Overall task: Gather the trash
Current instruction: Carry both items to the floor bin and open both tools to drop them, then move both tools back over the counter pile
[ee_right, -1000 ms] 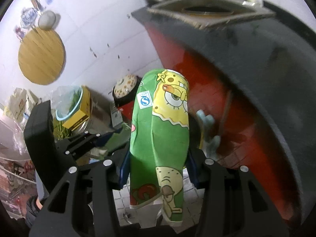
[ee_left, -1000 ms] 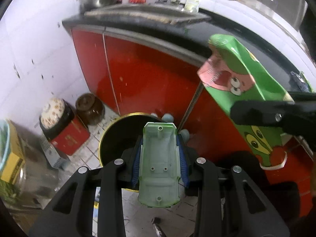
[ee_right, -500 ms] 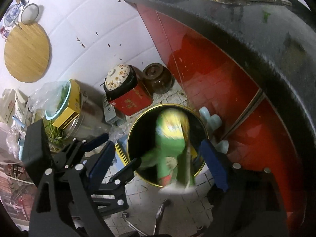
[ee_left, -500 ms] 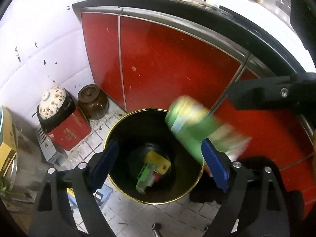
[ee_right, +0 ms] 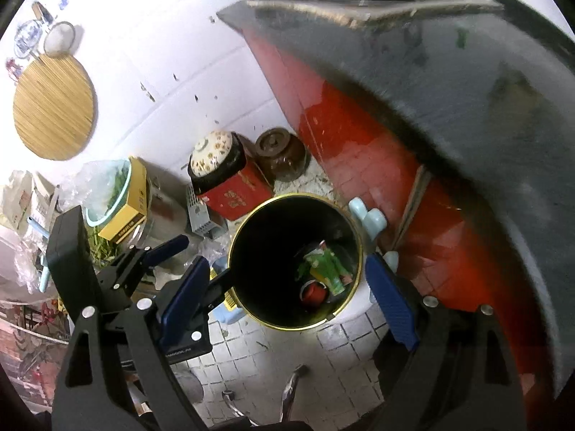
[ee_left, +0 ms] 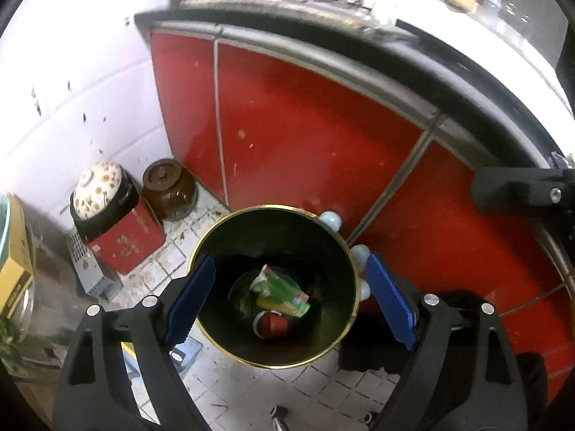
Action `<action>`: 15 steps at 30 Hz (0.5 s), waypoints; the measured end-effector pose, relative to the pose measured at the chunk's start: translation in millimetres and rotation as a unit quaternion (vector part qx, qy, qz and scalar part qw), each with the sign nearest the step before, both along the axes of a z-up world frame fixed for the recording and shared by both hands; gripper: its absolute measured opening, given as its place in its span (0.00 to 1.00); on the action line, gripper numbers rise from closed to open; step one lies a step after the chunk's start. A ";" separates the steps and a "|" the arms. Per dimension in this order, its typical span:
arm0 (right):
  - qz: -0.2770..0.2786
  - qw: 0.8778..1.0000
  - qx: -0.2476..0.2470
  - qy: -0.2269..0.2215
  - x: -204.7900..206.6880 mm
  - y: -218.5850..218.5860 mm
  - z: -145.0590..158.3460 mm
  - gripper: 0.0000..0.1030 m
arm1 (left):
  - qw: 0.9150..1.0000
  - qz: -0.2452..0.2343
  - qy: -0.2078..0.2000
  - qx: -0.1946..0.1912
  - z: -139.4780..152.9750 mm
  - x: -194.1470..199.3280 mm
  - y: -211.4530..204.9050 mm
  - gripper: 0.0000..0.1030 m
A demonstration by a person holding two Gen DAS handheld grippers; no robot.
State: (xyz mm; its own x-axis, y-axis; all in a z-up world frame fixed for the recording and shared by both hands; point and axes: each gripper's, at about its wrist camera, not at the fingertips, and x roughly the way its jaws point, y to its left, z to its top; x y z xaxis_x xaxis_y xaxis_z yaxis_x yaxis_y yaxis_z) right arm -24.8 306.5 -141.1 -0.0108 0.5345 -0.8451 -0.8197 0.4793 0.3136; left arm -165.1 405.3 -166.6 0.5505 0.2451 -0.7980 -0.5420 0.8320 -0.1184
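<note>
Where the white tiled wall meets the red cabinet, the room forms a corner, and a dark counter runs over the cabinet doors. The floor is small pale tiles, gritty along the cabinet foot. A round wooden board hangs on the wall at far left. On the floor in the middle stands the bin, black inside with a gold rim, just beside the cabinet. Left of it sits a red box with a black pot and patterned lid on top, and a brown jar next to that in the corner. The trash lies at the bottom of the bin: a green wrapper over a red cup. Both grippers hang above the bin, the left gripper and right gripper each spread wide and empty, having just opened.
</note>
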 end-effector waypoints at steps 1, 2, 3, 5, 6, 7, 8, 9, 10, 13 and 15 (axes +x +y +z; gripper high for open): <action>-0.004 1.000 0.007 -0.009 0.1 -10.9 11.8 0.83 | 1.000 -0.004 0.000 0.007 7.9 2.2 -6.8 0.83; -0.007 1.000 0.010 -0.015 0.5 -16.9 19.3 0.83 | 1.000 -0.012 -0.005 0.016 19.7 6.0 -16.7 0.86; -0.014 0.999 0.019 -0.026 1.7 -32.2 33.7 0.83 | 0.999 -0.020 -0.011 0.024 31.0 9.9 -26.5 0.87; -0.033 0.998 0.026 -0.056 5.6 -61.6 58.3 0.83 | 0.998 -0.040 -0.022 0.035 51.3 19.5 -46.2 0.88; -0.045 0.996 0.029 -0.071 8.1 -79.1 70.6 0.84 | 0.998 -0.052 -0.025 0.039 61.1 26.2 -56.9 0.89; -0.060 0.994 0.032 -0.084 11.8 -96.6 81.9 0.85 | 0.997 -0.063 -0.027 0.043 70.2 34.0 -68.6 0.89; -0.084 0.991 0.034 -0.100 18.1 -122.5 96.5 0.86 | 0.995 -0.082 -0.032 0.046 81.9 45.6 -85.0 0.89; -0.102 0.988 0.035 -0.108 23.3 -141.7 106.6 0.86 | 0.994 -0.095 -0.034 0.046 89.6 54.0 -96.8 0.89; -0.121 0.986 0.035 -0.114 29.5 -162.2 115.1 0.86 | 0.992 -0.110 -0.037 0.045 97.4 64.8 -111.2 0.89; -0.197 0.970 0.033 -0.140 47.8 -238.3 140.8 0.86 | 0.985 -0.162 -0.044 0.035 119.2 100.6 -160.2 0.89; -0.254 0.953 0.030 -0.163 57.4 -297.3 156.1 0.86 | 0.978 -0.199 -0.053 0.025 131.0 123.5 -196.0 0.89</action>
